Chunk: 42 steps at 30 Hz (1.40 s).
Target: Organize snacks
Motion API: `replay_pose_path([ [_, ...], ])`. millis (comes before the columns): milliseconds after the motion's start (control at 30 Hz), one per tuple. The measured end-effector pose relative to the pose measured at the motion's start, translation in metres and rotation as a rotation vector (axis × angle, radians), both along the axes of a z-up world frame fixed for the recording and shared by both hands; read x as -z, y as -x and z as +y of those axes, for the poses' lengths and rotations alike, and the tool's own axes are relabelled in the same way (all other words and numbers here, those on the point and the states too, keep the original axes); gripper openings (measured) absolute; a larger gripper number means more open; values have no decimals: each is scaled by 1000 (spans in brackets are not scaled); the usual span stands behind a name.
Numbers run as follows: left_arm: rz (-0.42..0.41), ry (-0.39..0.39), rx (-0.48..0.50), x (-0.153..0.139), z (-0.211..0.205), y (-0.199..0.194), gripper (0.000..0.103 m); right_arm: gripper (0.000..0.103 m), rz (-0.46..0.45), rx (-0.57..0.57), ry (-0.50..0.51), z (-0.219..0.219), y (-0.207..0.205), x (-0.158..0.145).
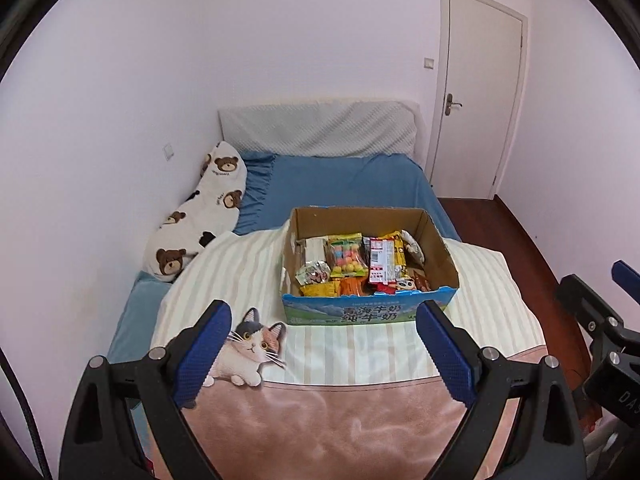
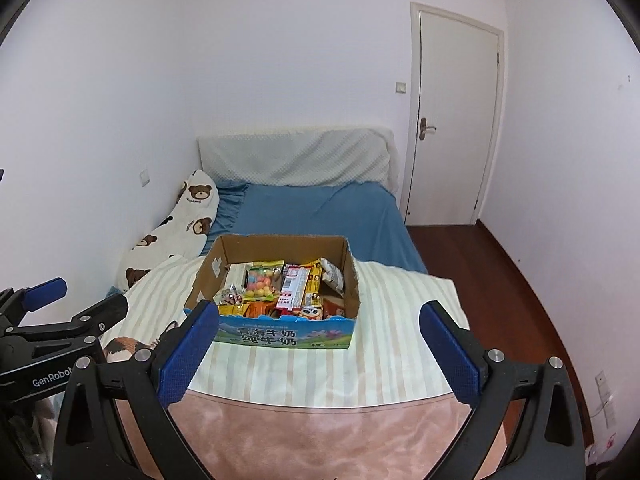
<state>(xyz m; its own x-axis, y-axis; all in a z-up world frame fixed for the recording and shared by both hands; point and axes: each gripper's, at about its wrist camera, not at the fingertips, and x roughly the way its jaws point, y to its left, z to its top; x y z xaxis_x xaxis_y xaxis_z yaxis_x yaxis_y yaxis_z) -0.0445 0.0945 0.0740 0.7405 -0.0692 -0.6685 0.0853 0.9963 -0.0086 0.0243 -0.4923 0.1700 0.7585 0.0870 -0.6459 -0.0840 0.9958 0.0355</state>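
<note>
Both the left hand-held gripper [image 1: 322, 322] and right hand-held gripper [image 2: 318, 326] gape, released; the box [image 1: 366, 314] front wall hides lower snacks [image 1: 347, 258].

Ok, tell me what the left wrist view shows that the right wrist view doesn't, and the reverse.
Only the left wrist view shows the cat-shaped cushion's face; the right view catches just its edge behind the left gripper.

Only the right wrist view shows the wall socket low on the right wall.

Both show the snack box on the striped blanket, the bear pillow, the door, and open grippers: left gripper, right gripper.

Lower snack packets [image 1: 356, 286] in box [image 1: 444, 254], seemingly mostly buried.
</note>
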Motion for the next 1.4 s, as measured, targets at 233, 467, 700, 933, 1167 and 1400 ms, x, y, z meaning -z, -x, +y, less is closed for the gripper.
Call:
replay_pose_path([
  [233,-13,5,-10,-2,1,3,94,102,-5,8,11,-2,5,-1],
  [467,25,-1,-14,14,-8,-14,94,102,26,21,-2,-6,-13,18],
  [700,74,-24,-33,39,-17,-54,94,102,62,30,-12,-10,-45,47],
  [933,124,-38,-45,65,-20,-96,94,102,118,38,-6,-12,-93,81],
  [1167,193,-49,-32,89,-27,-132,94,102,195,55,-22,-13,-136,116],
  [1400,258,-34,-16,109,-31,-155,94,102,274,46,-29,-9,-166,147],
])
